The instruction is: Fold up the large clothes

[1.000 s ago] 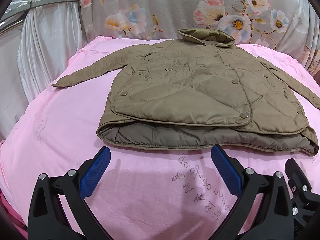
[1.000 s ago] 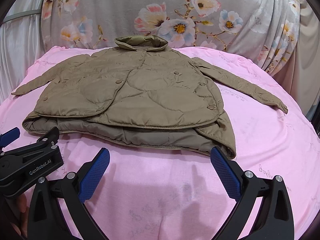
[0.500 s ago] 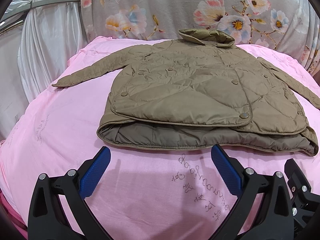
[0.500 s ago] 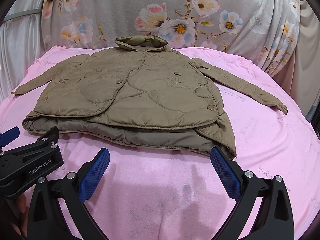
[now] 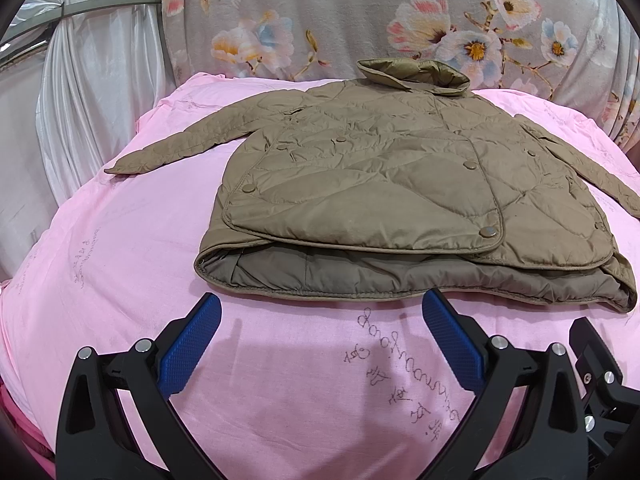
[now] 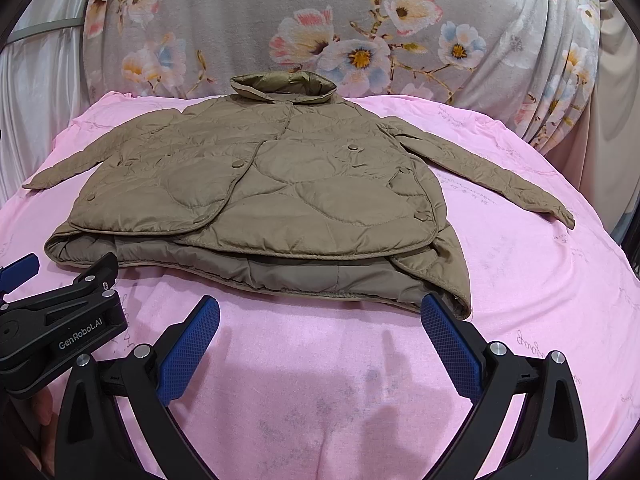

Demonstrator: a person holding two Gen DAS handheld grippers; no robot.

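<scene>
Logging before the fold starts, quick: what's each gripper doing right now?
Left gripper: jaws open, holding nothing, short of the jacket.
Right gripper: jaws open, holding nothing.

Quilted jacket (image 5: 384, 184): olive-brown, with matching snap buttons and a darker lining at the hem. Bed sheet (image 5: 120, 280): pink, with faint dark handwritten marks. Backdrop fabric (image 6: 360, 32): grey, printed with pink, white and blue flowers. Left tool (image 5: 320, 340) and right tool (image 6: 320, 344): black frames, blue textured pads.
</scene>
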